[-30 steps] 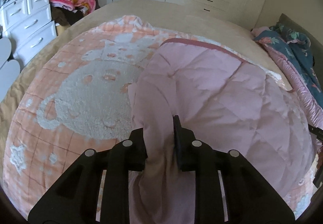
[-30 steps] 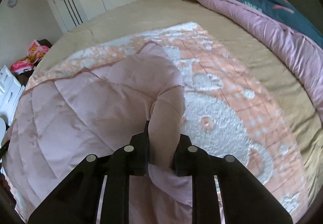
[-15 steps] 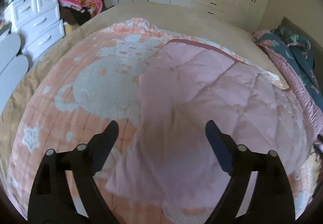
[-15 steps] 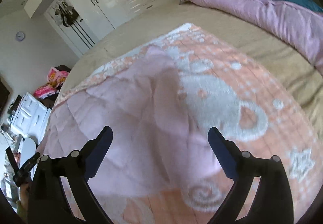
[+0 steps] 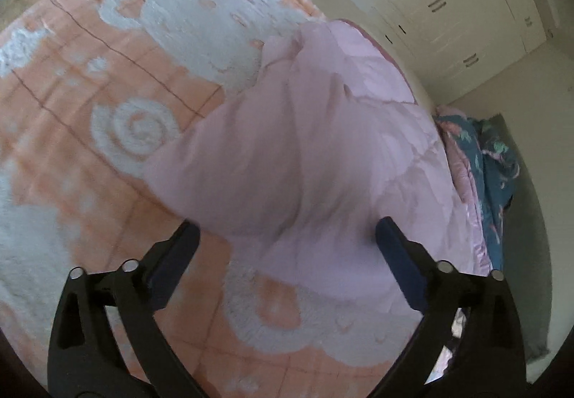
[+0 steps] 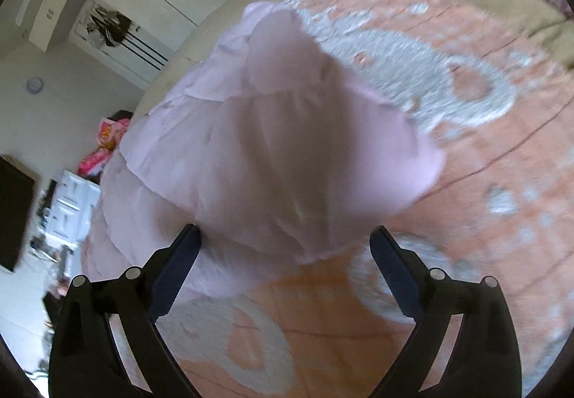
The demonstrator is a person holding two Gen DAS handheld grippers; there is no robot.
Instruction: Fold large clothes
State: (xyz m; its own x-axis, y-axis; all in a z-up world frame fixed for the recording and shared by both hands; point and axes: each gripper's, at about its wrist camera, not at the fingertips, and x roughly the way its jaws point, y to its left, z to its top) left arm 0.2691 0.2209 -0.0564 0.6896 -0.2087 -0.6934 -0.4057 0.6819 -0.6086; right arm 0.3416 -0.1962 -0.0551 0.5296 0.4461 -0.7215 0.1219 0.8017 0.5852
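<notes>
Garment [image 5: 294,161] lies btwn both grippers' opening fingers [image 5: 172,254], unpinched.

No text, label, brand, number or sign can be read in either view. The peach blanket [image 5: 107,161] carries only white animal, spiral and star shapes, with no lettering. The white wardrobe doors [image 5: 441,0] are plain. A small round object on the wall [image 6: 34,85] is too blurred to show any figures.
</notes>
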